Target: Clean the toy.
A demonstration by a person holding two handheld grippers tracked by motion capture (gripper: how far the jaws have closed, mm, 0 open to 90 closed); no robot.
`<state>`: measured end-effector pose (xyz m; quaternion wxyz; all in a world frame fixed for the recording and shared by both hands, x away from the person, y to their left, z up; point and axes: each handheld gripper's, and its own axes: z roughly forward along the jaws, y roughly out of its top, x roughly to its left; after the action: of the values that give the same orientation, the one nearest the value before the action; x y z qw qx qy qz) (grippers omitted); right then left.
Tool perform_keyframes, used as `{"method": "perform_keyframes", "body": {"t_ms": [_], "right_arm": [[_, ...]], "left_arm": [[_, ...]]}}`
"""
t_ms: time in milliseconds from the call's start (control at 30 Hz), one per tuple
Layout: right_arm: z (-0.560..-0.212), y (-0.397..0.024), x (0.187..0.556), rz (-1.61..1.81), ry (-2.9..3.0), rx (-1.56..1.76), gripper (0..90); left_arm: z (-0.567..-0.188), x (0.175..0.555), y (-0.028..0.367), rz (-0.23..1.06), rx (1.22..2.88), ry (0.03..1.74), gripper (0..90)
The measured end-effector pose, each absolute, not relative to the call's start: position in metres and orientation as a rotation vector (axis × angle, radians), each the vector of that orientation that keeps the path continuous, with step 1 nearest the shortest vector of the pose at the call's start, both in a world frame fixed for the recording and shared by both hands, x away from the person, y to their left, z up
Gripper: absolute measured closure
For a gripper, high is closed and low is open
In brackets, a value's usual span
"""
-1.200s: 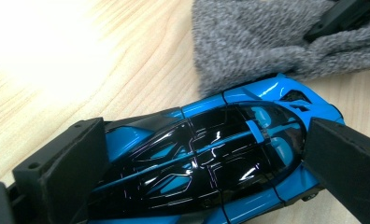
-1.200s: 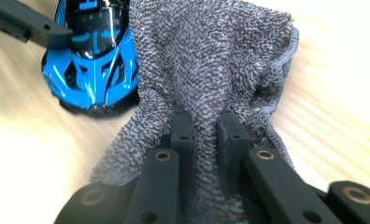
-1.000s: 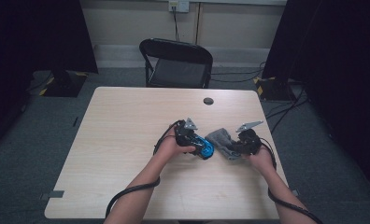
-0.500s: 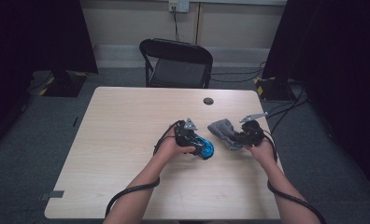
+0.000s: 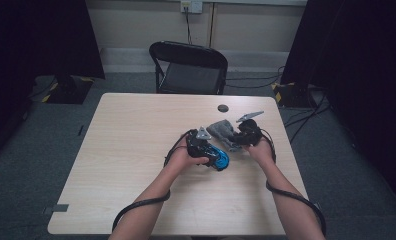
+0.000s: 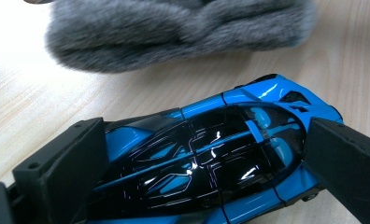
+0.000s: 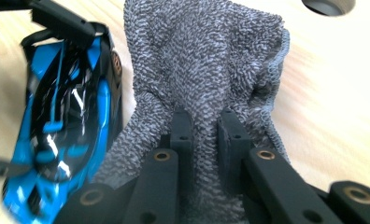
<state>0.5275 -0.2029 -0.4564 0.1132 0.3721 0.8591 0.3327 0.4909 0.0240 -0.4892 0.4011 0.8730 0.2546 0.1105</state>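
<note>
A glossy blue and black toy car (image 6: 206, 158) lies on the table, and my left gripper (image 5: 212, 154) is shut on it, one black jaw at each end. In the high view the car (image 5: 220, 160) sits right of the table's middle. A grey terry cloth (image 7: 206, 70) is pinched between the jaws of my right gripper (image 7: 204, 135), which is shut on a fold of it. The cloth (image 5: 222, 131) rests on the table just beyond the car and slightly to its right, close beside it. In the left gripper view the cloth (image 6: 174, 32) lies behind the car.
A small dark round hole or cap (image 5: 223, 108) sits in the wooden tabletop (image 5: 136, 150) beyond the cloth. A black folding chair (image 5: 188, 67) stands at the far side. Cables trail from both grippers off the near edge.
My right gripper has moved away from me and to the right with the cloth, off the car. The left gripper and the car have stayed put.
</note>
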Motion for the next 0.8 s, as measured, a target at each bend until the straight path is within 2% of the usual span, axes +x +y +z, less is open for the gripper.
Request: {"method": "perform_keyframes", "body": {"t_ms": [467,800], "right_arm": [[-0.476,-0.154,0.542,0.899,2.62,0.96,78.9],[-0.479,-0.146,0.543,0.89,2.628,0.922,79.0]], "left_arm": [[-0.489,0.491,0.024,0.277,2.207,0.643,0.0],[-0.489,0.491,0.024,0.277,2.207,0.644,0.0]]}}
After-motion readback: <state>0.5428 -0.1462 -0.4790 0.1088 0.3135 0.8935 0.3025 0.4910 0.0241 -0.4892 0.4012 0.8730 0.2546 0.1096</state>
